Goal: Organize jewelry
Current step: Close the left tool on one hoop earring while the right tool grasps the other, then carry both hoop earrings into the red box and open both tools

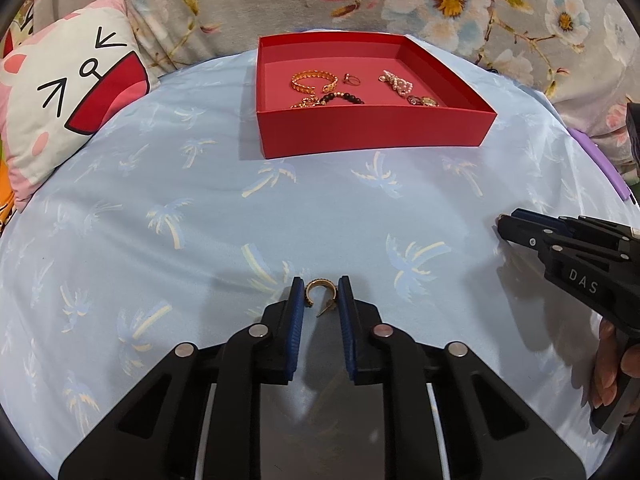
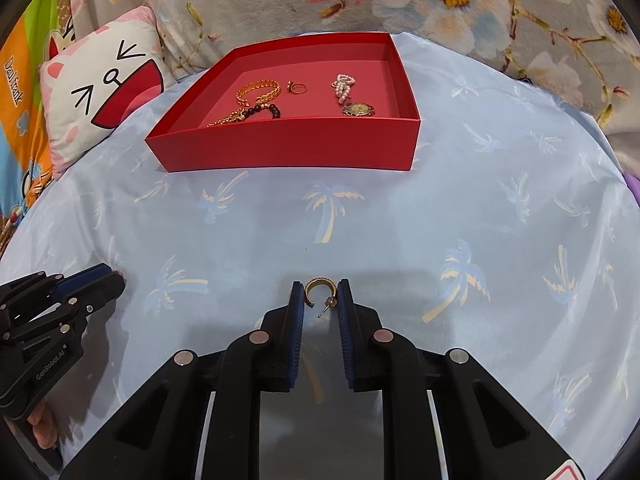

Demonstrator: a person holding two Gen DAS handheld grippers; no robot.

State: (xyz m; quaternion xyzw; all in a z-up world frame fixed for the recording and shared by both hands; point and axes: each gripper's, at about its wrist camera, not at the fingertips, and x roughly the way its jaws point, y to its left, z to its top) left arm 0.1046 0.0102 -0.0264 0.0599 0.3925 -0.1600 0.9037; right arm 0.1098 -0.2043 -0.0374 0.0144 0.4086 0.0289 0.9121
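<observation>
A gold hoop earring (image 1: 318, 293) sits between the blue pads of my left gripper (image 1: 321, 294), which is shut on it just above the blue bedsheet. A second gold hoop earring (image 2: 317, 292) sits the same way in my right gripper (image 2: 320, 294), also shut on it. Each gripper shows from the side in the other's view, the right one (image 1: 505, 222) and the left one (image 2: 116, 278). The red tray (image 1: 376, 126) lies farther back and holds a gold bracelet (image 1: 310, 80), a ring (image 1: 351, 79), a pearl piece (image 1: 397, 81), a dark bead bracelet (image 1: 340, 98) and a small watch (image 2: 359, 109).
A cat-face pillow (image 1: 60, 104) lies at the back left. A floral blanket (image 1: 440, 0) rises behind the tray. A purple object (image 1: 600, 160) lies at the sheet's right edge. The palm-print sheet (image 1: 200, 200) spreads between the grippers and the tray.
</observation>
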